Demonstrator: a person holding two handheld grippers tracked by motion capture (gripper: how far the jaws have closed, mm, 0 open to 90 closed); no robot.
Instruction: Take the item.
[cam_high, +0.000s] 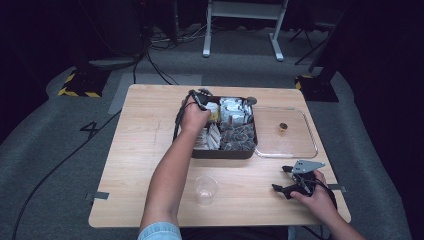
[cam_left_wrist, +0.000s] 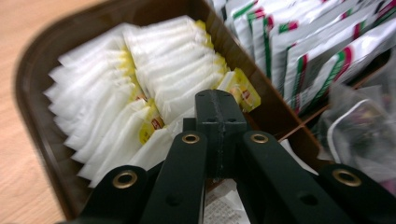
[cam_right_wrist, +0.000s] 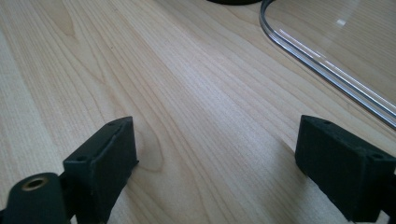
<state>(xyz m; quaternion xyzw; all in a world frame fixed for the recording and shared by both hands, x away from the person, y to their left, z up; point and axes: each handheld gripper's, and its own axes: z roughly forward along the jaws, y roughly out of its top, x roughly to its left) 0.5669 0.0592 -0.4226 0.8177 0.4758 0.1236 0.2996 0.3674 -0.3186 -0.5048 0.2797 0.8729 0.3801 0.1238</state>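
Note:
A dark compartment tray (cam_high: 225, 154) stands at the middle of the table, holding white tea bags (cam_left_wrist: 140, 70) with yellow tags in its left section. My left gripper (cam_high: 200, 98) reaches into that section. In the left gripper view its jaws (cam_left_wrist: 219, 99) are shut together, with the tip down among the tea bags (cam_high: 214, 114). Nothing shows between the jaws. My right gripper (cam_high: 280, 178) rests near the table's front right. It stands open (cam_right_wrist: 215, 154) over bare wood.
White sachets (cam_left_wrist: 317, 42) with green and red stripes fill the neighbouring section, with dark wrapped packets (cam_high: 237, 136) nearer me. A clear flat tray (cam_high: 312, 145) with a small brown thing (cam_high: 283, 126) lies right of the dark tray. A clear plastic cup (cam_high: 206, 189) stands near the front edge.

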